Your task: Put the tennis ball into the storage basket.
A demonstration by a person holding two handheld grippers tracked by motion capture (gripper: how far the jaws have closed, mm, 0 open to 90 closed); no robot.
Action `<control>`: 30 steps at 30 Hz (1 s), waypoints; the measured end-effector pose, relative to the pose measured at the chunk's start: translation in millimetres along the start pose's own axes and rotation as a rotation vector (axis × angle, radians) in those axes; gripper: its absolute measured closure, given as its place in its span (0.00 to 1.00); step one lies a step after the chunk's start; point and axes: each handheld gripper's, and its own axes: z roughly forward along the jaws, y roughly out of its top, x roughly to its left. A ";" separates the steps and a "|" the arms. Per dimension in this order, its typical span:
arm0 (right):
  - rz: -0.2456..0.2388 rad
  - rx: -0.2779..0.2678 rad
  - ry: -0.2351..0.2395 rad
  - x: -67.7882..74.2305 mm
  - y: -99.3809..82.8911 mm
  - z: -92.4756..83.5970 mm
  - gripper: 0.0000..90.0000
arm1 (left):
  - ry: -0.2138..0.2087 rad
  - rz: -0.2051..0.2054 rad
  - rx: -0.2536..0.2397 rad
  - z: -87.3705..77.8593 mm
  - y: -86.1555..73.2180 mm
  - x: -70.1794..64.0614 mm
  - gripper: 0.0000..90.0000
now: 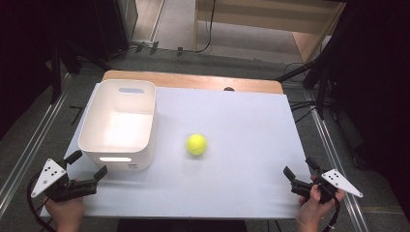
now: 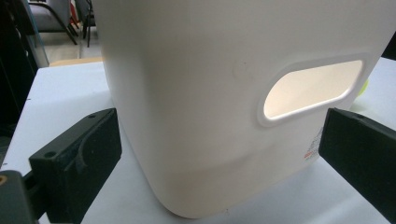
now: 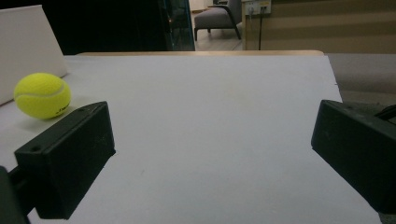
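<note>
Left gripper (image 1: 87, 166): jaws spread wide, nothing between the pads; it sits at the near left corner of the table (image 1: 241, 193), aimed at the near wall of the white bin (image 1: 118, 123). In the left gripper view the bin wall (image 2: 196, 93) stands close ahead, across the whole gap between the jaws, its oval handle slot toward the right jaw; no contact visible.

Right gripper (image 1: 299, 172): jaws spread wide, holding nothing, at the near right corner of the table.

Surroundings: the bin stands upright along the left edge, nothing seen inside it. Bare white tabletop lies between the right gripper and the tennis ball (image 1: 197, 144).

Ball: rests near the table's centre, just right of the bin, not touching it, well apart from both grippers. In the right gripper view the ball (image 3: 42, 95) lies beyond the left jaw, outside the gap, with the bin's wall (image 3: 25, 46) behind it.
</note>
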 end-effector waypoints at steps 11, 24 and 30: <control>-0.025 0.017 0.000 1.6 -0.7 3.4 0.00 | -0.001 -0.002 0.003 0.1 -0.1 -0.7 0.00; -0.097 0.110 0.022 11.9 5.3 12.3 0.00 | 0.002 0.018 0.009 2.3 0.4 -2.8 0.00; -0.108 0.136 0.039 20.2 11.9 15.8 0.00 | -0.004 0.007 -0.002 0.6 0.3 -0.6 0.00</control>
